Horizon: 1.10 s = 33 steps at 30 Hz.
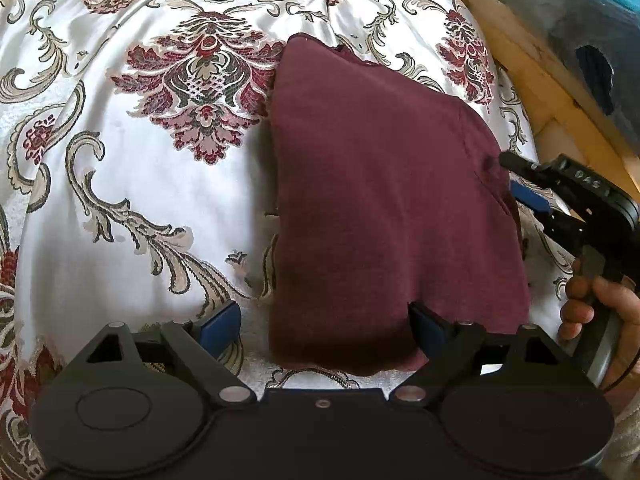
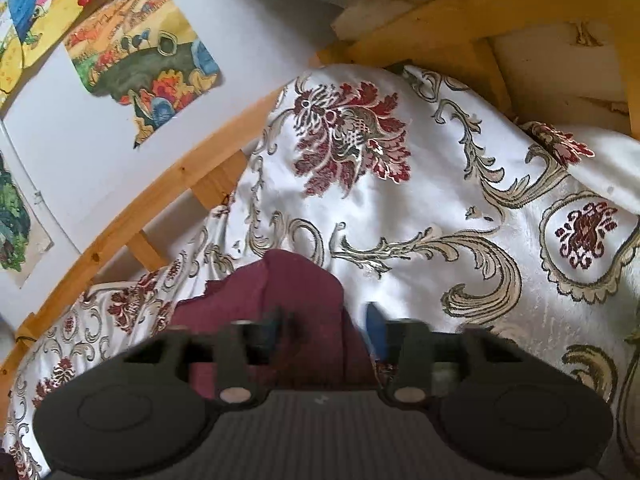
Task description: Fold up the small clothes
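A folded maroon garment (image 1: pixel 384 200) lies on the floral bedspread (image 1: pixel 120 200). My left gripper (image 1: pixel 326 324) stands open and wide at the garment's near edge. Its right finger (image 1: pixel 428 326) rests on that edge and its left finger (image 1: pixel 222 322) is over bare bedspread. My right gripper (image 1: pixel 516 178), held by a hand (image 1: pixel 600 304), is at the garment's right edge. In the right wrist view its jaws (image 2: pixel 328 328) stand apart with a raised fold of the maroon garment (image 2: pixel 296 292) between them, and the pads are not pressing on it.
A wooden bed frame (image 2: pixel 160 208) runs along a white wall with colourful pictures (image 2: pixel 148 60). More wooden slats (image 1: pixel 532 76) and a bag of bedding (image 1: pixel 580 20) lie beyond the bedspread's right side. Bare bedspread extends to the garment's left.
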Each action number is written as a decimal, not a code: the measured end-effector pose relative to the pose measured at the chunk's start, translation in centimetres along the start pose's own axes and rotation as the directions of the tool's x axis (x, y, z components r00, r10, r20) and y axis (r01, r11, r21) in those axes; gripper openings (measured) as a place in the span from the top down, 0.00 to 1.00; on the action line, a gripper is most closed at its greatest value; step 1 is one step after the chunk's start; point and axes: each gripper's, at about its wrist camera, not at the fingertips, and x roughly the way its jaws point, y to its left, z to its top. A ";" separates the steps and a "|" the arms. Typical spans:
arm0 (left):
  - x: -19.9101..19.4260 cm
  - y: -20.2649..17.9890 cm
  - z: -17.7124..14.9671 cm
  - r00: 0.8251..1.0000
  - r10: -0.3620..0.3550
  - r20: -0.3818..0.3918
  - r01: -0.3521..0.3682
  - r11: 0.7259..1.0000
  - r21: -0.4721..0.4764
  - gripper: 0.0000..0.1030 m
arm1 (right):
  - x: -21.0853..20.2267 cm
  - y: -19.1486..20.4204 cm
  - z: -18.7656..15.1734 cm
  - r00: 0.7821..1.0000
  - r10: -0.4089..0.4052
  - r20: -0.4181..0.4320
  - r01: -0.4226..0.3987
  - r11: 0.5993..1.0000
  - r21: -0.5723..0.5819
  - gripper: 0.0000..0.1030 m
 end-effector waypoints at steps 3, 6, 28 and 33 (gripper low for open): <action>0.1 -0.1 0.0 1.000 0.001 0.000 -0.001 1.000 -0.001 0.11 | 0.5 -0.6 -0.1 1.000 0.022 0.000 -0.022 1.000 0.021 0.38; 0.0 -0.2 0.0 1.000 0.001 -0.002 -0.001 1.000 0.001 0.11 | 1.4 -1.4 0.0 0.998 0.061 0.008 -0.062 0.996 0.062 0.37; 0.2 0.0 -0.1 1.000 -0.012 -0.013 0.012 1.000 0.007 0.08 | 1.9 8.3 -2.7 0.992 -0.004 0.123 0.079 0.786 -0.613 0.86; 0.3 0.1 0.0 1.000 -0.019 -0.017 0.019 1.000 0.005 0.07 | 2.8 4.9 -0.6 0.999 -0.019 0.037 0.033 0.909 -0.416 0.76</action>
